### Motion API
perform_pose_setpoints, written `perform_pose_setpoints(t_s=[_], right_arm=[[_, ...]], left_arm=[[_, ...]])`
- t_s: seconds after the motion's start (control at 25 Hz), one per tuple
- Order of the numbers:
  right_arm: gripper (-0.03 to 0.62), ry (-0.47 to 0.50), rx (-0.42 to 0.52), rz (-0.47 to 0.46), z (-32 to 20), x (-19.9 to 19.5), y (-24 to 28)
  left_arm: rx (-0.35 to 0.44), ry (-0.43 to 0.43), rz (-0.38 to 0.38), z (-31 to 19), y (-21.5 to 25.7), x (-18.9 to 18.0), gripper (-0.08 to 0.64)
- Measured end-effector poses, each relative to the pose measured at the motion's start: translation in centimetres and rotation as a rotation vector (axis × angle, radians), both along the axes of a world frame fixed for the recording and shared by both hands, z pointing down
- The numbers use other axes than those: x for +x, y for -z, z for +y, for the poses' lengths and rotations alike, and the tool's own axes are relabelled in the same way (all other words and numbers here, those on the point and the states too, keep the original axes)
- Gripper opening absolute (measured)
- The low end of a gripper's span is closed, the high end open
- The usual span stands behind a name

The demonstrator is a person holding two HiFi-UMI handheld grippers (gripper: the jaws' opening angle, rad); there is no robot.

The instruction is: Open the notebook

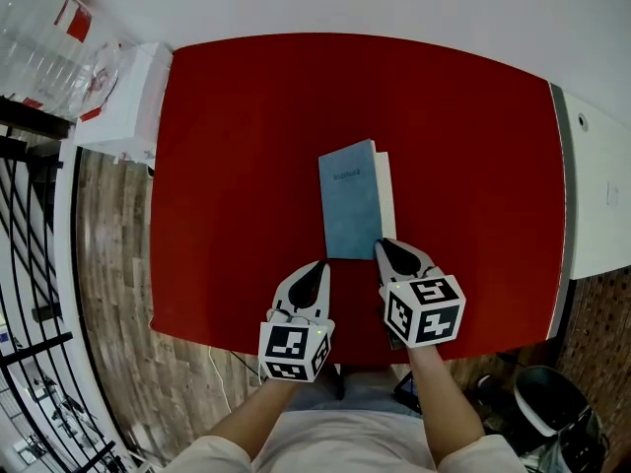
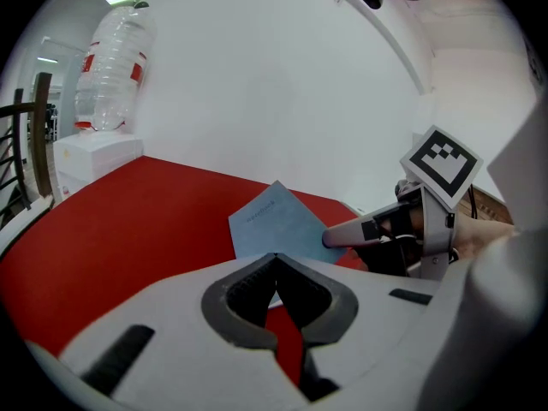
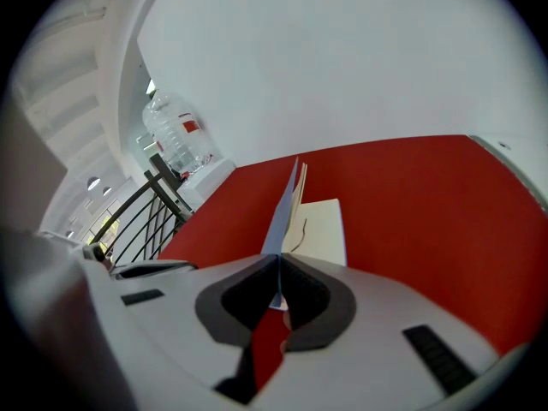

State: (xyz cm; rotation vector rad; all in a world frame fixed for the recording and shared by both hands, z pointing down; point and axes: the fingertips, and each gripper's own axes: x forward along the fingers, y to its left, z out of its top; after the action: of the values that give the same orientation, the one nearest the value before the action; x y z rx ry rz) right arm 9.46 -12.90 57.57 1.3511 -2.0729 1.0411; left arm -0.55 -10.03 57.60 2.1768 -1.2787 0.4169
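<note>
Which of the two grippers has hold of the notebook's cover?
The right gripper: it is shut on the near corner of the blue cover. The left gripper is shut on nothing.

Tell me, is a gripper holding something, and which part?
The right gripper pinches the notebook cover at its near edge, raised off the pages. The left gripper holds nothing.

Blue notebook [image 1: 350, 200], cream pages [image 1: 386, 190]; red table [image 1: 246, 166], wood-grain floor [image 1: 108, 264]
</note>
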Motion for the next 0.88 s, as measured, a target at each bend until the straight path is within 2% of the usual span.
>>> perform_pose_setpoints(t_s=[0.44, 0.64, 0.88], right_arm=[[0.017, 0.172, 0.064, -0.006, 0.0, -9.2, 3.6], [0.017, 0.255, 0.052, -0.01, -0.3, -13.8, 2.5], [0.017, 0.304, 0.022, 0.004, -0.2, -18.1, -0.2]], left_arm=[[0.022, 0.12, 0.018, 0.7, 1.7, -5.2, 0.006], [0.015, 0.202, 0.007, 1.3, 1.4, -9.1, 0.006], [-0.009, 0.272, -0.007, 2.6, 0.4, -13.6, 0.006]])
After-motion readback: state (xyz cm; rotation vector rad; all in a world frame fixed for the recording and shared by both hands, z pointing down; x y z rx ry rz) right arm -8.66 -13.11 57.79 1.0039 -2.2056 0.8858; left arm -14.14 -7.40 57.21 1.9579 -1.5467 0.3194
